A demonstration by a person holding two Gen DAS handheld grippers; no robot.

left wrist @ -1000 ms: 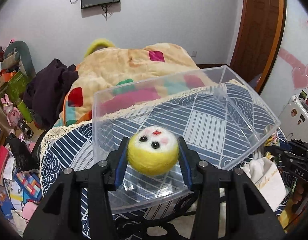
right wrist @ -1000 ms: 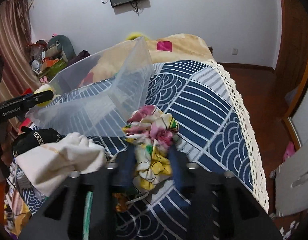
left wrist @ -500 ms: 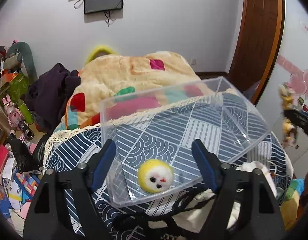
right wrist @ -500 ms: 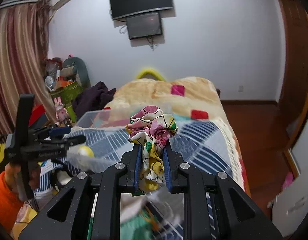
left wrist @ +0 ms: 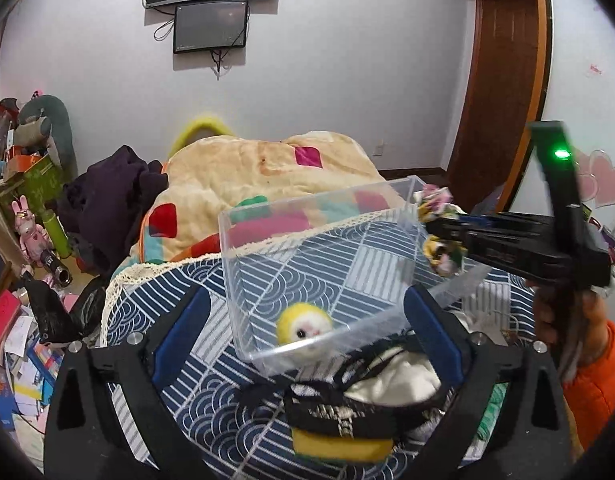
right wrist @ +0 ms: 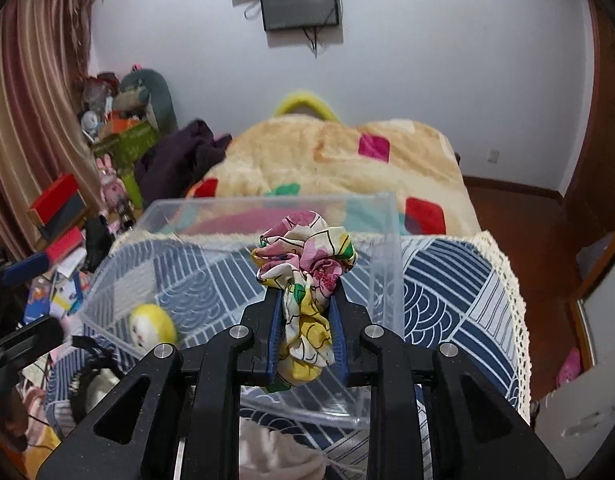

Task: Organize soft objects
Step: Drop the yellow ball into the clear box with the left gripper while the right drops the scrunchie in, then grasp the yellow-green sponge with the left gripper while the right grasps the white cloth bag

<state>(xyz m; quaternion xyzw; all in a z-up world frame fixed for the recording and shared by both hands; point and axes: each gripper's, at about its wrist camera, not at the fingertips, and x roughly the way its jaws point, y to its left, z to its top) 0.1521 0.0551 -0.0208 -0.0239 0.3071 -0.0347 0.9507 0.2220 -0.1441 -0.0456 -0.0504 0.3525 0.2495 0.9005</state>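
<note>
A clear plastic box (left wrist: pixel 267 216) (right wrist: pixel 387 216) stands on the blue patterned bedspread. A yellow felt ball with a face (left wrist: pixel 303 328) (right wrist: pixel 151 326) lies inside it at the near corner. My left gripper (left wrist: pixel 303 320) is open and empty, held back from the box's near side. My right gripper (right wrist: pixel 305 320) is shut on a floral scrunchie (right wrist: pixel 307 264) and holds it above the box's right side; it also shows in the left wrist view (left wrist: pixel 437 216).
A black and yellow fabric item (left wrist: pixel 339 420) and a white cloth (left wrist: pixel 395 376) lie in front of the box. A beige blanket (left wrist: pixel 259 168) is heaped behind it. Cluttered toys and boxes (left wrist: pixel 27 216) fill the floor at left.
My left gripper opened, dropped the yellow ball into the box and pulled back. My right gripper lifted the scrunchie off the bed and carried it over the box.
</note>
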